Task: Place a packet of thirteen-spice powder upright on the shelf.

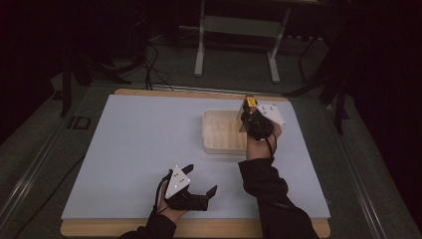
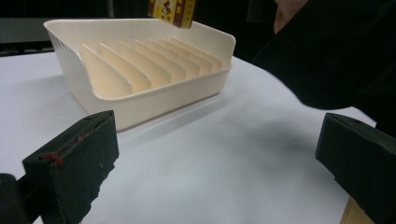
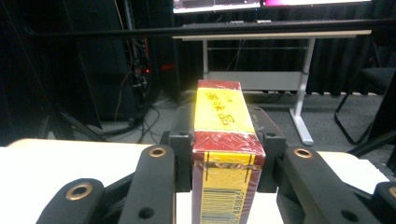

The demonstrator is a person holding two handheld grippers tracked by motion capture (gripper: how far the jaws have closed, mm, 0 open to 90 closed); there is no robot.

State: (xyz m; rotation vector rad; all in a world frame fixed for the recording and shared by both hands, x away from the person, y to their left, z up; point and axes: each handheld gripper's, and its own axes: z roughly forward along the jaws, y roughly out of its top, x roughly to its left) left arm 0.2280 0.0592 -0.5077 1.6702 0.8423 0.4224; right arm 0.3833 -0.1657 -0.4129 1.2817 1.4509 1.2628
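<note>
A slotted tray (image 1: 219,132) stood on the bench (image 1: 139,144), right of centre and toward the far edge. The right tool (image 1: 252,115) hung over the tray's right side, with a box (image 1: 249,102) between its jaws and above the tray's far right corner. The left tool (image 1: 199,185) sat near the bench's near edge, left of the tray and well apart from it.

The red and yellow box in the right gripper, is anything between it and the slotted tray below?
Nothing visible stands in the way. The right gripper holds the box above the far right part of the cream tray, whose slots look empty between the dividers. The left gripper rests open near the table's front edge, well clear.
</note>
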